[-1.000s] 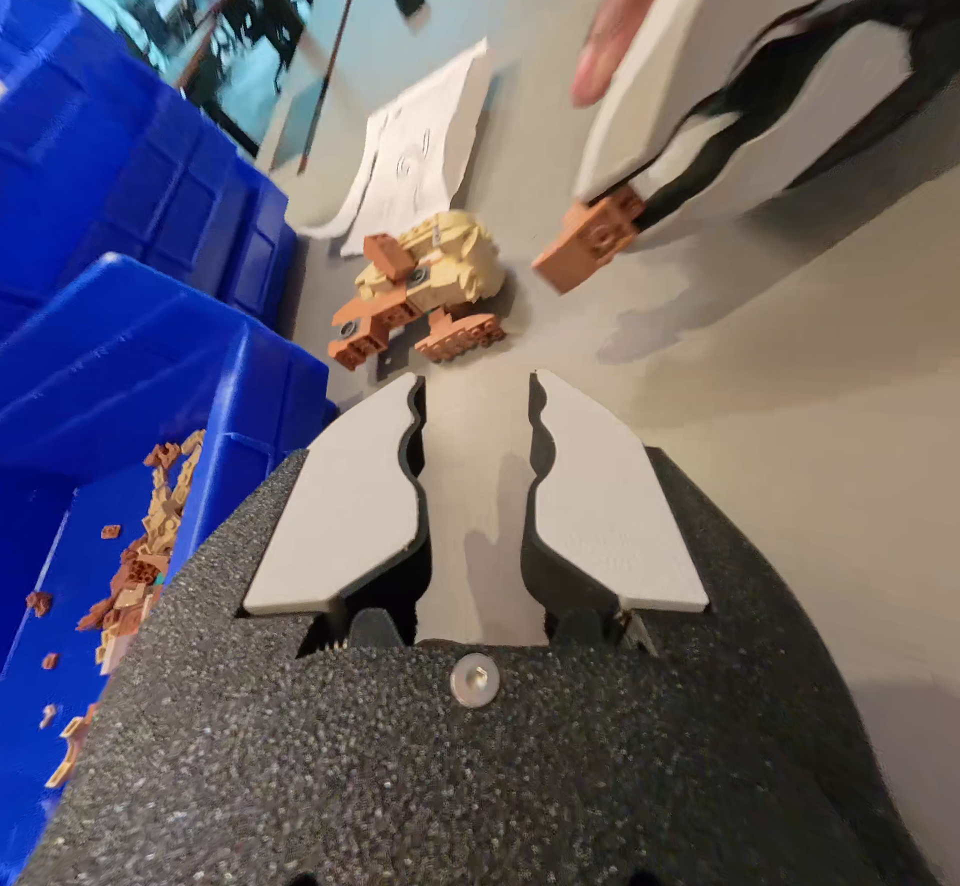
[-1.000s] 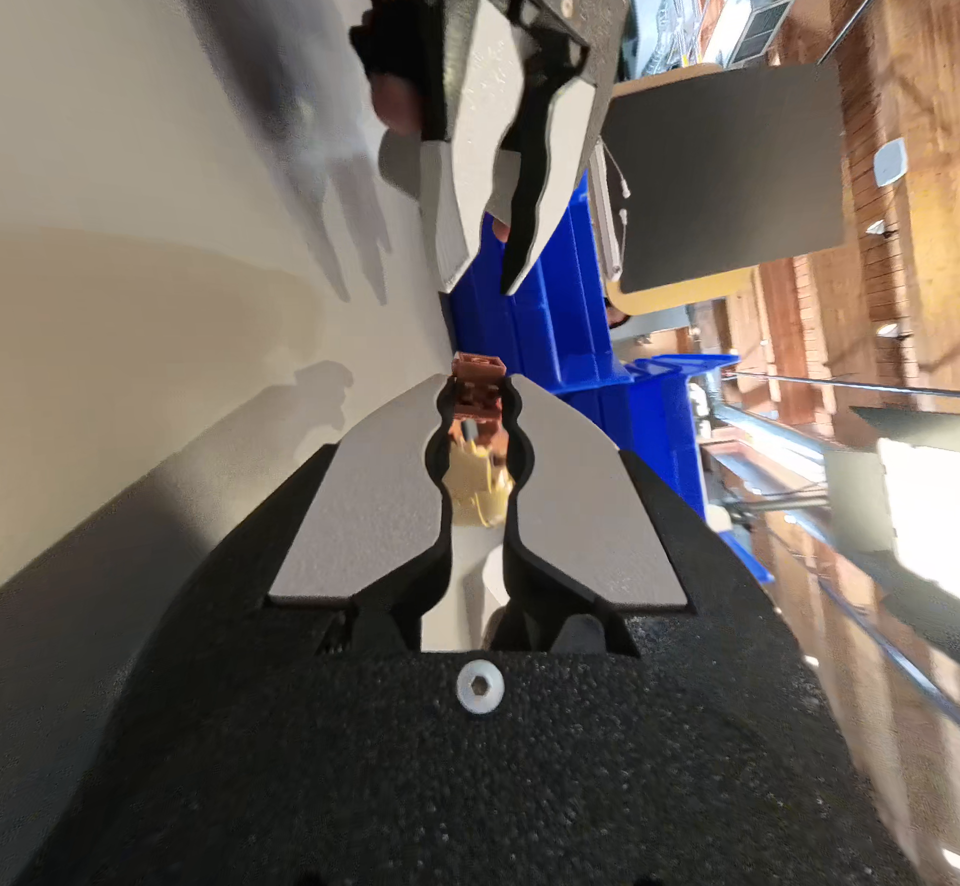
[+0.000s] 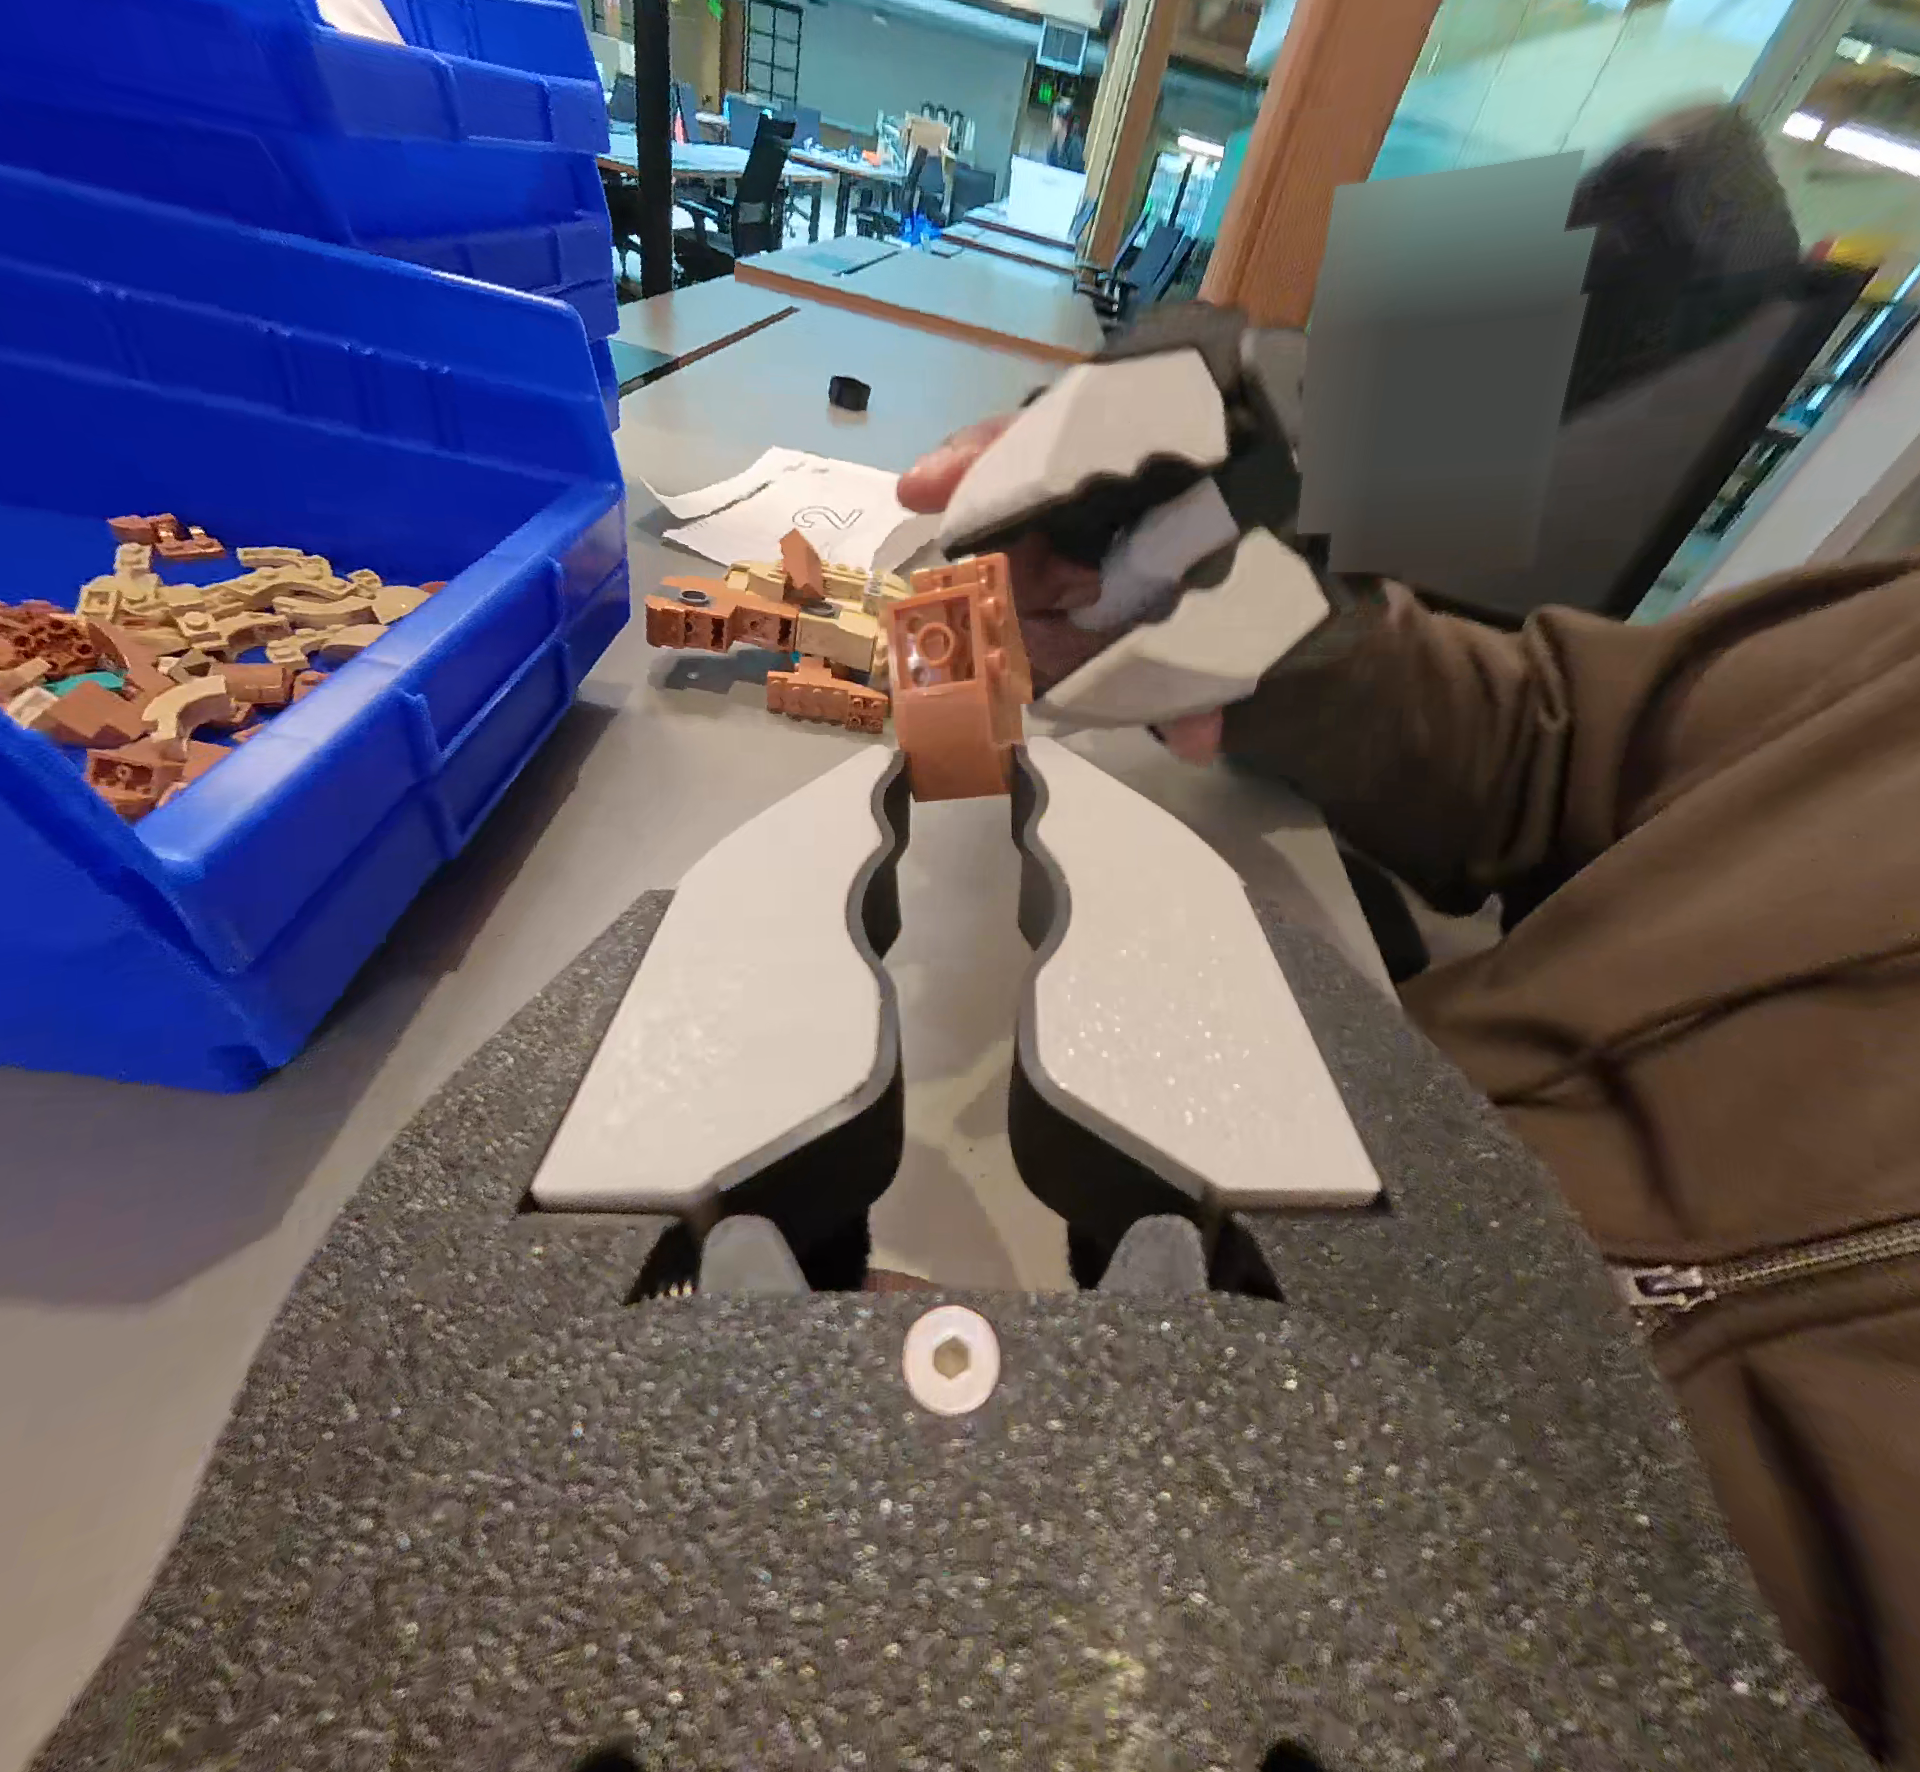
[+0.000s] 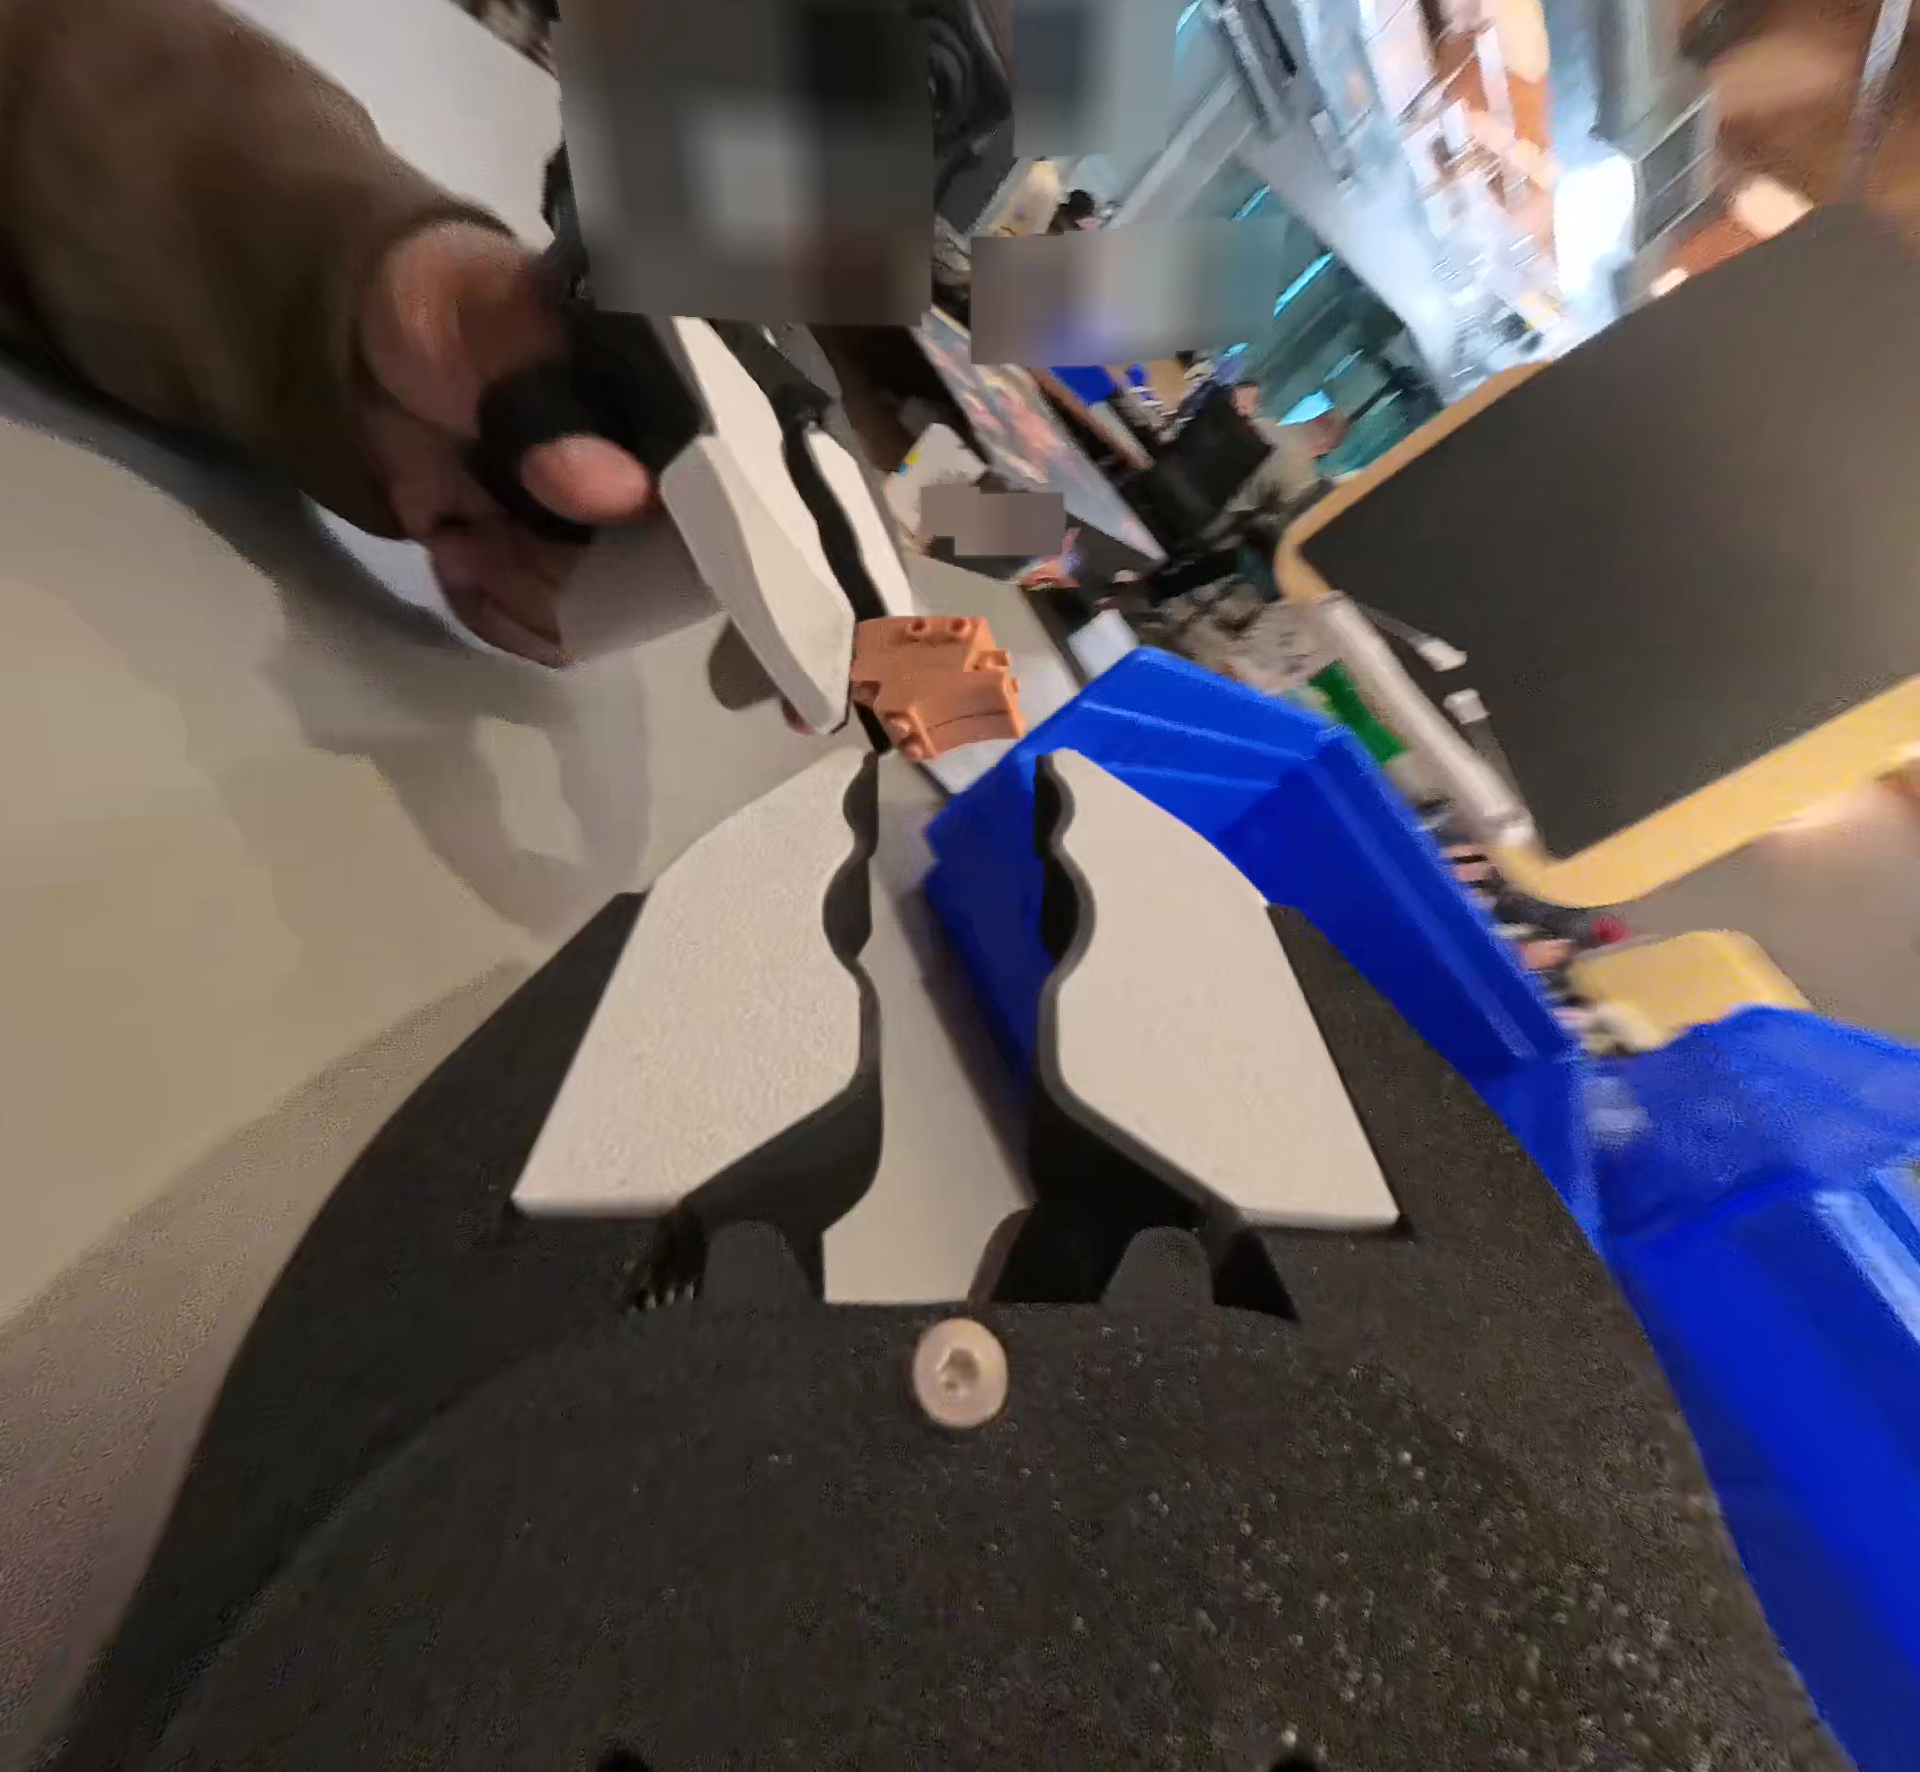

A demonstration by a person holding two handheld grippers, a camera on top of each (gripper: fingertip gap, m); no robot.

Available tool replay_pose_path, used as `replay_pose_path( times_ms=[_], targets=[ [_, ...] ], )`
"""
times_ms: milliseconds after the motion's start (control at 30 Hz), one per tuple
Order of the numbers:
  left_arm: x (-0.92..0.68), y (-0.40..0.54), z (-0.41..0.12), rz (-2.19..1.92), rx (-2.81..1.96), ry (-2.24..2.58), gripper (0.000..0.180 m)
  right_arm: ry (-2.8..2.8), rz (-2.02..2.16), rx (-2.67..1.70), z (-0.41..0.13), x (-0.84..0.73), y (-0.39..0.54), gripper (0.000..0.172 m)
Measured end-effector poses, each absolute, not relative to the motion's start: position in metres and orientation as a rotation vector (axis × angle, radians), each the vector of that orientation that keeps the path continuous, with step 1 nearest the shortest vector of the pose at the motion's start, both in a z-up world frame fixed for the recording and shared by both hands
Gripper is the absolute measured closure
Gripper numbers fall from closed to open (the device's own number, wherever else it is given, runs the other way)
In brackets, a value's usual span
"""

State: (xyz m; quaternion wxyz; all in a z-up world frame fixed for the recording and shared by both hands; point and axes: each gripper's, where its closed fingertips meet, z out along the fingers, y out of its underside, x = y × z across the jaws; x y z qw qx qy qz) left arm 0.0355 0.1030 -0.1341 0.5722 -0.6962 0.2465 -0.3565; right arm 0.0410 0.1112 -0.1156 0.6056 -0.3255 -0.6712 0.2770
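Note:
My left gripper (image 3: 956, 766) is shut on an orange-brown brick assembly (image 3: 961, 683). It holds the assembly by its lower end, above the grey table (image 3: 727, 839). My right gripper (image 3: 1013, 616) is open just behind and to the right of the assembly, with its pads off it. In the right wrist view my right gripper (image 4: 956, 772) has nothing between its fingers. The same assembly (image 4: 935, 683) sits just beyond its tips, in the left gripper (image 4: 868, 673). A partly built tan and brown brick model (image 3: 769, 621) lies on the table behind.
A blue bin (image 3: 312, 787) with several loose tan and brown bricks (image 3: 187, 642) stands on the left, with more blue bins (image 3: 312, 112) stacked behind. A paper sheet (image 3: 790, 507) and a small black object (image 3: 849, 392) lie farther back. A brown sleeve (image 3: 1558, 735) fills the right. Less than 4 cm separates the two grippers' tips.
The orange-brown assembly has passed from my right gripper to my left. The left pads closed on it and the right pads opened and let go. Both views have swung round.

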Motion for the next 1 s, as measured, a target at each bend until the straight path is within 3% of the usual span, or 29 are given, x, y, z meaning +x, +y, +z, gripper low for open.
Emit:
replay_pose_path(
  times_ms=[200,267,467,733,1000],
  targets=[
    [0.04,0.1,-0.142,-0.913,-1.687,0.574,0.162,-1.56,0.316,-0.593,-0.128,0.029,0.109,0.138],
    [0.04,0.099,-0.148,-0.907,-1.719,0.588,0.162,-1.566,0.277,-0.574,-0.131,0.028,0.109,0.143],
    [0.04,0.094,-0.157,-0.905,-1.779,0.667,0.16,-1.609,0.33,-0.573,-0.135,0.029,0.105,0.146],
    [0.036,0.086,-0.149,-0.909,-1.707,0.734,0.144,-1.663,0.387,-0.541,-0.14,0.029,0.096,0.145],
    [0.041,0.088,-0.151,-0.705,-1.671,0.853,0.157,-1.679,0.428,-0.544,-0.144,0.028,0.091,0.144]
  ],
)
